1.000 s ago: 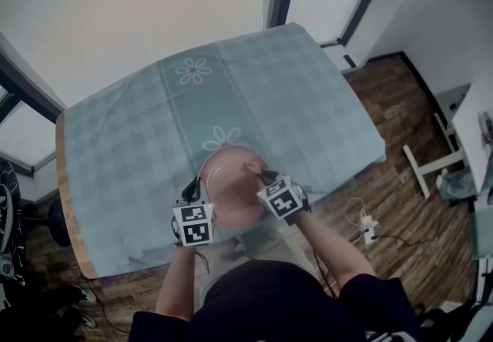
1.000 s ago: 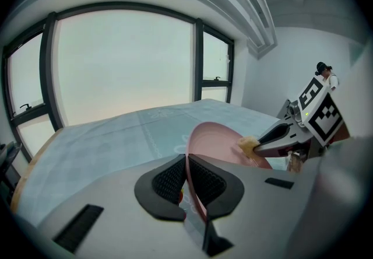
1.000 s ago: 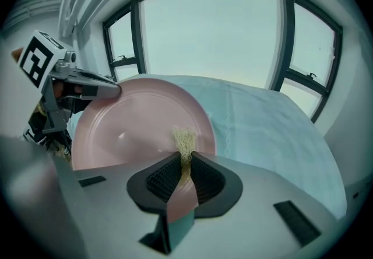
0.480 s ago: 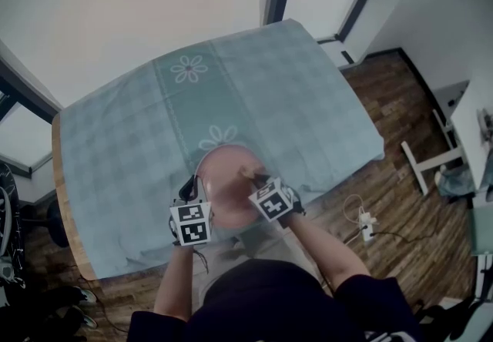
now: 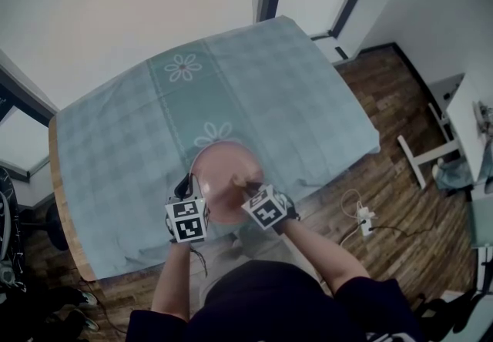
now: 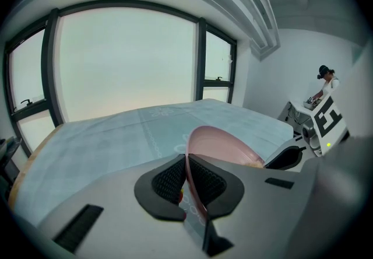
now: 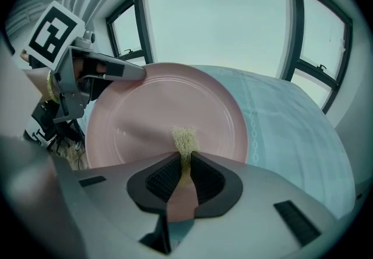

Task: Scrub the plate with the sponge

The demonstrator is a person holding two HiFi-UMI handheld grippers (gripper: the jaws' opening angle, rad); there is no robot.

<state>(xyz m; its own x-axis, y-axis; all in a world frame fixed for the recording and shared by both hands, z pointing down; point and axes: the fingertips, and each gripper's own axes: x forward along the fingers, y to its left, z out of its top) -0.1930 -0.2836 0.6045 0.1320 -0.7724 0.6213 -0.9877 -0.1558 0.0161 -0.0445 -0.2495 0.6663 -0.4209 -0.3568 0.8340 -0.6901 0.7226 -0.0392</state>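
Pink round plate at lower centre of head view, over near edge of pale blue checked-cloth surface. Left gripper clamped on plate rim. Right gripper pinches small yellow sponge scrap at plate face. Risk: hard scrubbing levers rim out of thin grip, or tears sponge free.

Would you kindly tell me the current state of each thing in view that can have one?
plate: tilted up off the tablecloth, gripped at its rim.
sponge: pinched, its tip against the plate's face.
left claw: shut on the plate's rim.
right claw: shut on the sponge.
tablecloth: spread flat over the table.
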